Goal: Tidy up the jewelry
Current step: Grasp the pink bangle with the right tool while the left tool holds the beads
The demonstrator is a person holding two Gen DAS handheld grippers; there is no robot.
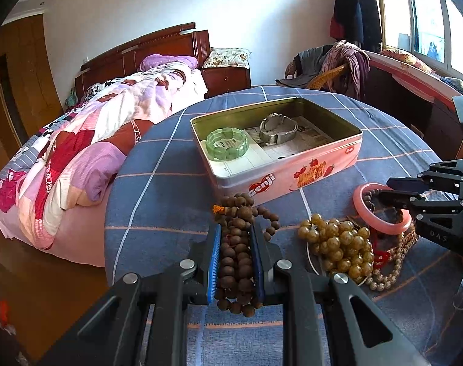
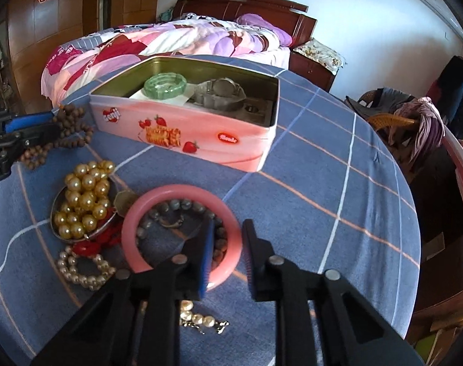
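Observation:
My left gripper (image 1: 236, 225) is shut on a bunched strand of brown wooden beads (image 1: 236, 262), held just in front of the pink biscuit tin (image 1: 292, 167). Inside the tin lie a green bangle (image 1: 219, 152) and a silver watch (image 1: 277, 128). In the right wrist view my right gripper (image 2: 229, 223) is shut on the rim of a pink bangle (image 2: 170, 190), one finger inside the ring and one outside. A grey bead bracelet (image 2: 176, 206) lies inside that ring. From the left wrist view the right gripper (image 1: 384, 188) grips the bangle (image 1: 381, 221) from the right.
Beside the bangle sit a pile of gold beads (image 2: 85, 195) on a small dish, a red piece (image 2: 88, 247) and pearl strands (image 2: 79, 271). The round table has a blue checked cloth (image 1: 158, 189). A bed (image 1: 94, 152) stands beyond it, and a chair with clothes (image 1: 338, 67).

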